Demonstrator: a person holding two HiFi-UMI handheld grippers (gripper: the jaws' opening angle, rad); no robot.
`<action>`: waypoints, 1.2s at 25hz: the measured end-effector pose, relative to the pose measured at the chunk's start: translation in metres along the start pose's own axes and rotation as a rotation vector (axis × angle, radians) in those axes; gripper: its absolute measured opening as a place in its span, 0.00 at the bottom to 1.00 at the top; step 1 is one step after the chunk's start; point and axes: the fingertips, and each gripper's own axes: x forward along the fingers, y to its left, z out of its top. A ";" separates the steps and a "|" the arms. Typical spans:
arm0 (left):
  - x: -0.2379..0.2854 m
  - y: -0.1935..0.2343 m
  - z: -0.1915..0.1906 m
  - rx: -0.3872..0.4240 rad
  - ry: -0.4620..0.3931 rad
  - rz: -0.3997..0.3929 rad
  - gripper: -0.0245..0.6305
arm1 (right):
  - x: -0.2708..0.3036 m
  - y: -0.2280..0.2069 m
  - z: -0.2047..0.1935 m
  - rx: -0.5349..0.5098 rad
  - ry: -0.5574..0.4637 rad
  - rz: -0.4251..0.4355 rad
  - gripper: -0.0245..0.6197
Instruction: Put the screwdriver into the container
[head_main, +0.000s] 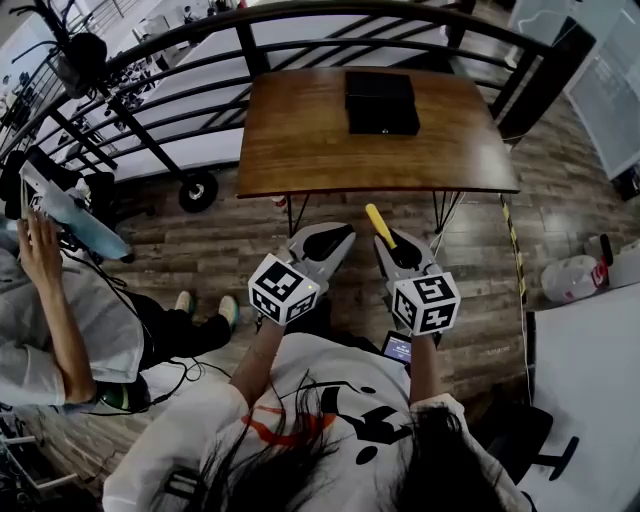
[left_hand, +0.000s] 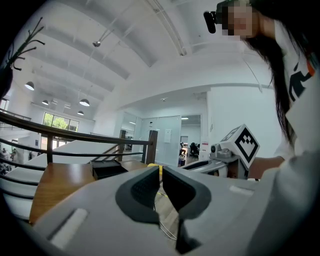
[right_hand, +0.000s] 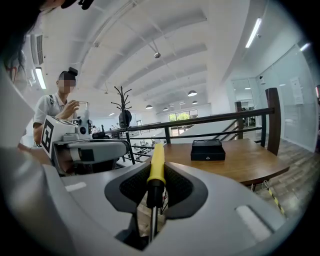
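Note:
A black box-shaped container (head_main: 381, 101) sits at the far side of a brown wooden table (head_main: 300, 150); it also shows in the right gripper view (right_hand: 207, 149) and the left gripper view (left_hand: 106, 169). My right gripper (head_main: 398, 247) is shut on a screwdriver (right_hand: 157, 165). Its yellow handle (head_main: 380, 225) sticks out ahead of the jaws and its metal shaft runs back between them. My left gripper (head_main: 336, 240) is held beside it, shut with nothing between its pads (left_hand: 145, 187). Both grippers hover over the wooden floor, short of the table's near edge.
A curved black railing (head_main: 150, 75) runs behind and left of the table. A person (head_main: 50, 320) sits at the left beside a wheeled frame (head_main: 198, 190). On the right are a white tabletop (head_main: 590, 400), a white object on the floor (head_main: 570, 278) and striped tape (head_main: 512, 235).

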 end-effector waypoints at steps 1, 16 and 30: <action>0.001 0.000 0.000 0.001 0.001 0.001 0.04 | 0.000 -0.001 -0.001 0.001 0.000 0.001 0.20; 0.009 0.015 -0.005 0.003 0.012 0.021 0.04 | 0.018 -0.010 -0.006 0.016 0.012 0.027 0.20; 0.012 0.076 -0.004 0.003 -0.010 0.044 0.04 | 0.070 -0.019 0.006 0.008 0.015 0.020 0.20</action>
